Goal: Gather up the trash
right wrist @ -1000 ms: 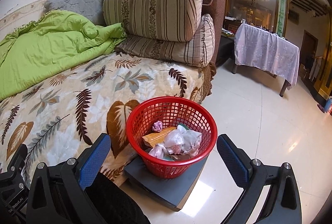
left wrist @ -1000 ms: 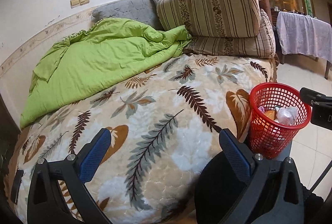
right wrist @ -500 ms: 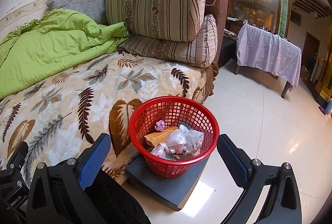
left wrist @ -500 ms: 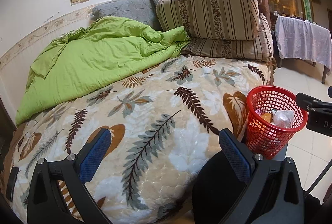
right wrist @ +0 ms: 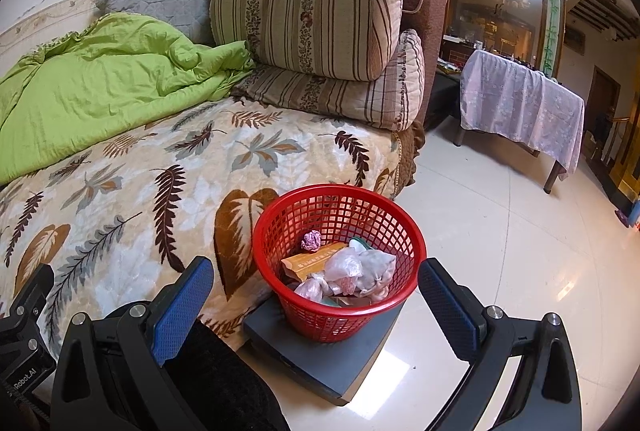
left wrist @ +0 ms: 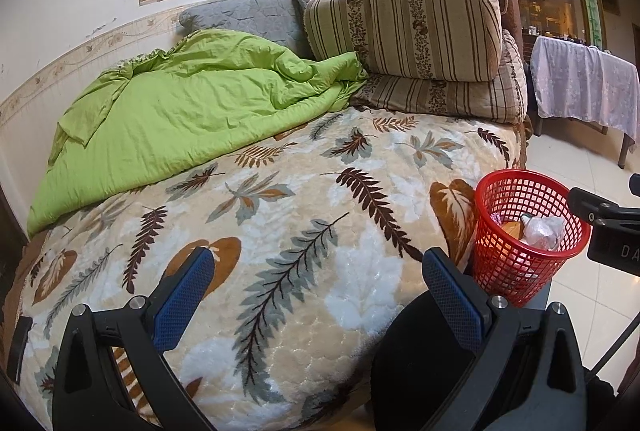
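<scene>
A red mesh basket [right wrist: 340, 259] stands on a dark grey platform [right wrist: 320, 355] on the floor beside the bed. It holds crumpled plastic bags [right wrist: 356, 271], an orange carton [right wrist: 316, 259] and a small purple wad [right wrist: 311, 240]. My right gripper [right wrist: 316, 295] hangs open just in front of and above the basket, with nothing between its blue pads. In the left wrist view the same basket [left wrist: 524, 235] sits at the right, and my left gripper [left wrist: 316, 291] is open and empty over the leaf-patterned blanket [left wrist: 280, 223].
A green quilt [left wrist: 180, 119], a grey pillow [left wrist: 248, 19] and two striped cushions [left wrist: 408, 27] lie at the bed's far side. A cloth-covered table [right wrist: 520, 103] stands across the glossy tiled floor [right wrist: 500, 231]. A dark rounded shape [right wrist: 216, 383] sits low between the grippers.
Both grippers have pulled back slightly, so the basket and bed look a little smaller and farther. Both stay open and empty.
</scene>
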Motion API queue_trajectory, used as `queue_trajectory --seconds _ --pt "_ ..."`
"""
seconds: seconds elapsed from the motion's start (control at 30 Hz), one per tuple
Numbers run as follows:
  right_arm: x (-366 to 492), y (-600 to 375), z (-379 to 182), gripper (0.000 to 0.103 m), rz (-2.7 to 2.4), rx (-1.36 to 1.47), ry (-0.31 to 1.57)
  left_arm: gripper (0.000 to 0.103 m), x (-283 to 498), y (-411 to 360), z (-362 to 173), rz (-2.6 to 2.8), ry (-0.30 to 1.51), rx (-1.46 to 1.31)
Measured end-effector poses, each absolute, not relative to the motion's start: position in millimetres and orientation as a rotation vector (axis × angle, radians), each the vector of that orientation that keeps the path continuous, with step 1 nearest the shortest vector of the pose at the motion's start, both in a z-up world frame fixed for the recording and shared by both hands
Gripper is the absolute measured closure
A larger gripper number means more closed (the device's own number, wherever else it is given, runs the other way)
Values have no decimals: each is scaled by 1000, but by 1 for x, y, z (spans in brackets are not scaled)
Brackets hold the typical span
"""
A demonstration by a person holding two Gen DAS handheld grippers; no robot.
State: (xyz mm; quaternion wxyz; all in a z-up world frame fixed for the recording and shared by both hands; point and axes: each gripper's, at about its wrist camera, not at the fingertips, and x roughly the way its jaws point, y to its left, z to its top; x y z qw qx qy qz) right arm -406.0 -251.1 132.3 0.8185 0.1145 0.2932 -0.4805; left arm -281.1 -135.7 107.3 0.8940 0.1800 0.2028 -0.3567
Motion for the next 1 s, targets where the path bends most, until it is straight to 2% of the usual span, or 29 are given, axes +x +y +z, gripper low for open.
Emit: queue_trajectory --seconds 1.0 --pt "-400 -254 128 0 -990 231 645 0 -280 -135 108 -740 422 368"
